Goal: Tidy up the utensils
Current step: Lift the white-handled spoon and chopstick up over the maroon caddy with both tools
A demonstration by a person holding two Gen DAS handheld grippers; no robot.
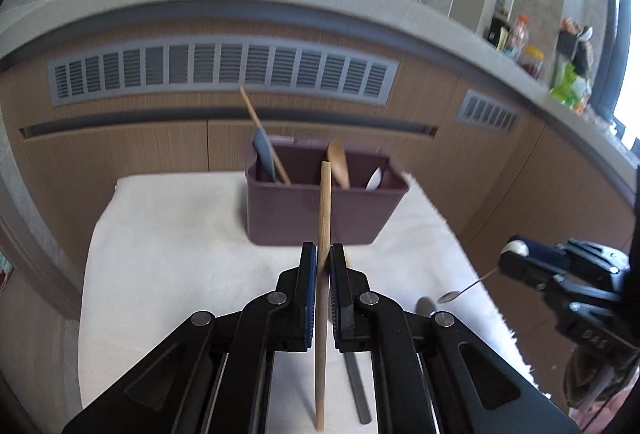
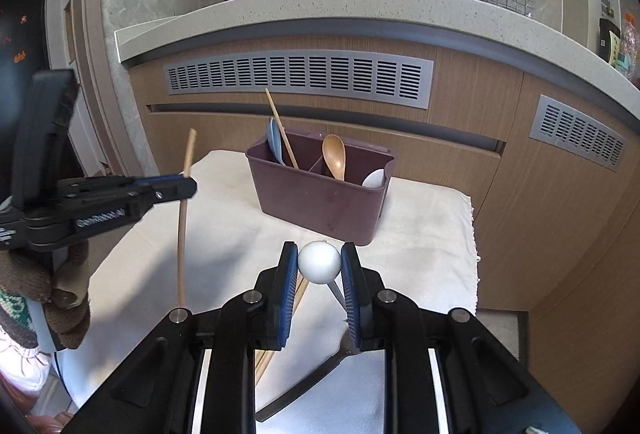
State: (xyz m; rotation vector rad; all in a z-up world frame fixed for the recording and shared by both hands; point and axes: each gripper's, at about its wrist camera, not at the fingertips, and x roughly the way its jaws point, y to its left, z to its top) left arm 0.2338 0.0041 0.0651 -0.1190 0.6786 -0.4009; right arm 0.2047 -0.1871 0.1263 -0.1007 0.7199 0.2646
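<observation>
Left wrist view: the left gripper (image 1: 323,266) has its jaws clamped on a long pale wooden chopstick (image 1: 323,274), which stands nearly upright between the blue pads and runs well above and below them. Ahead, on the white cloth-covered table (image 1: 172,242), sits the dark maroon plastic utensil caddy (image 1: 320,209), its front wall just beyond the fingertips. In its left compartment lean a grey-blue spoon (image 1: 265,153) and another thin wooden stick (image 1: 262,133); the middle one holds a brown wooden spoon (image 1: 339,163), the right one a white spoon (image 1: 375,179). The cloth to the left of the caddy lies bare; its frayed right edge drops off toward the wooden cabinet fronts (image 1: 120,153). At the right, the right gripper (image 1: 516,254) hangs off the table edge with a white ball between its tips and a thin metal spoon (image 1: 460,290) dangling below.

Right wrist view: the right gripper (image 2: 319,262) is closed on the white ball-shaped end (image 2: 319,261) of that metal utensil, the pads pressing both sides. Under it lie more chopsticks (image 2: 280,334) and a dark flat utensil (image 2: 304,382) on the cloth. The caddy (image 2: 320,201) stands ahead, slightly right. At the left, a gloved hand (image 2: 52,294) carries the left gripper (image 2: 188,185), the chopstick (image 2: 185,218) clear of the table.
</observation>
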